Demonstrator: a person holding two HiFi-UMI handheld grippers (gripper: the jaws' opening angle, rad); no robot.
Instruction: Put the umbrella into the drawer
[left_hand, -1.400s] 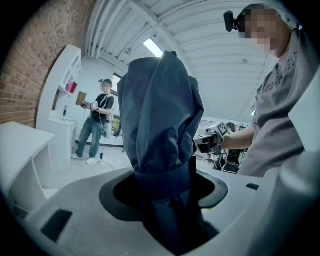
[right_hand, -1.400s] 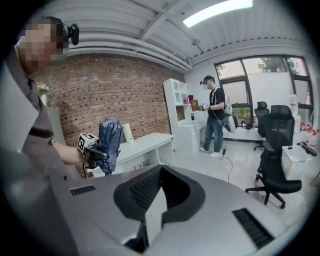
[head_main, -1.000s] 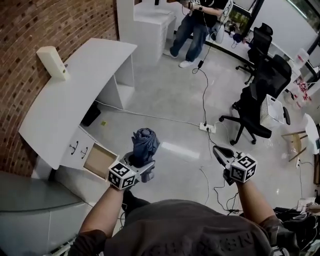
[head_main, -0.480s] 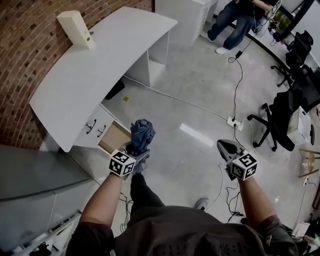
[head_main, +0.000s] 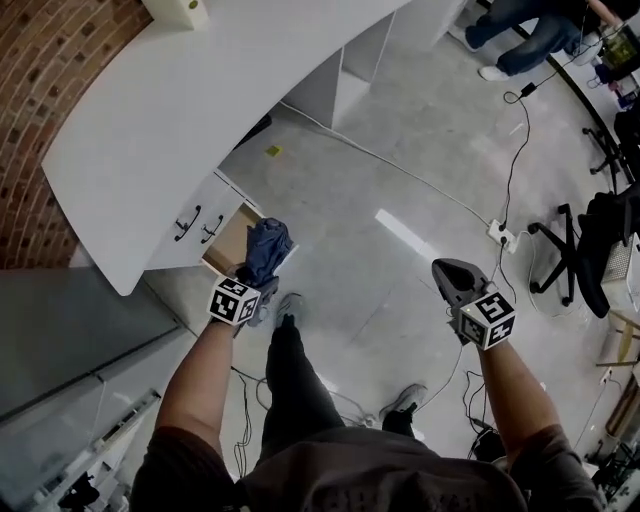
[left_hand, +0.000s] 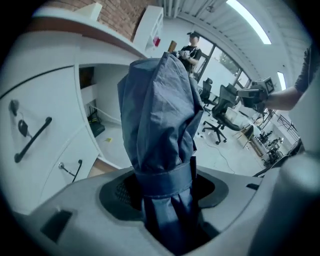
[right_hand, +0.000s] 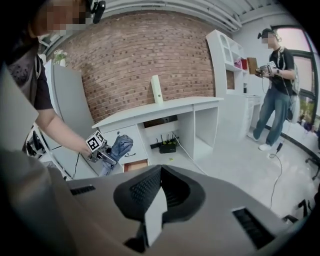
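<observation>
Pinching the folded blue umbrella (head_main: 266, 248) near its strap, the left gripper (head_main: 255, 284) holds it with its fingers (left_hand: 116, 192) just above the open drawer (head_main: 228, 240), below the white tabletop's (head_main: 200, 110) near edge. The right gripper (head_main: 452, 276) hangs over the floor, fingers pressed together on nothing.

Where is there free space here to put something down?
The white desk top is bare between the brick wall and its front edge, apart from a cream box at the far end. The floor by the power strip and office chairs is crowded with cables.
</observation>
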